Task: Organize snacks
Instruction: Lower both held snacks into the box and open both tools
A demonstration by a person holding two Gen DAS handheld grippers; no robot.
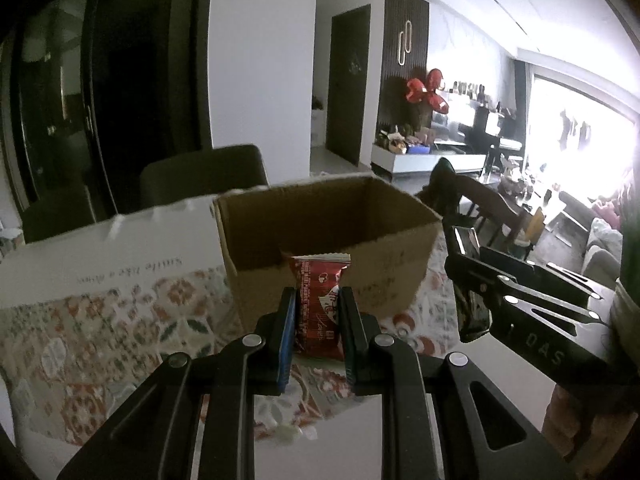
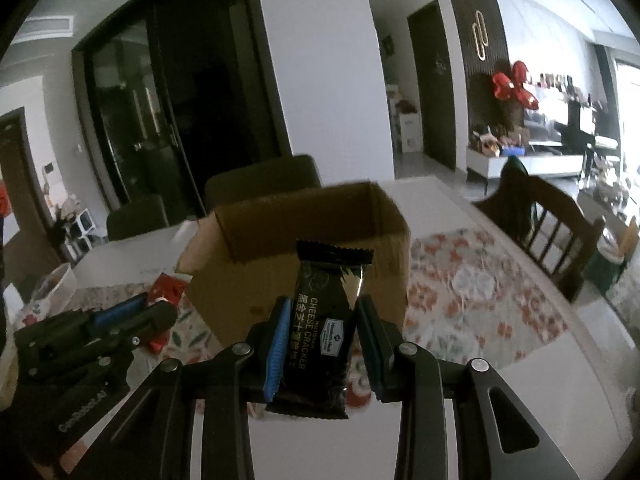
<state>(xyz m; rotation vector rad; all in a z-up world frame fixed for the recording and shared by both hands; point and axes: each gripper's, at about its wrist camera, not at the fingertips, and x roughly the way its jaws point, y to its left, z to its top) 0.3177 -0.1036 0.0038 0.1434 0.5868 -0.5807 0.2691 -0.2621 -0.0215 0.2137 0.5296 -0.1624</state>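
The left gripper (image 1: pixel 318 312) has its fingers clamped on a red foil snack packet (image 1: pixel 320 296); the right gripper (image 2: pixel 322 328) grips a black cheese-cracker packet (image 2: pixel 324 320), long axis pointing away. The open brown cardboard box (image 1: pixel 320 216) sits on the worktop (image 2: pixel 500 216) straight ahead of both, its opening just beyond the packets.

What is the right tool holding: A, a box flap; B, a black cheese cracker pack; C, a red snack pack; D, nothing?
B: the right tool is shut on a black pack labelled cheese cracker, in front of the box.
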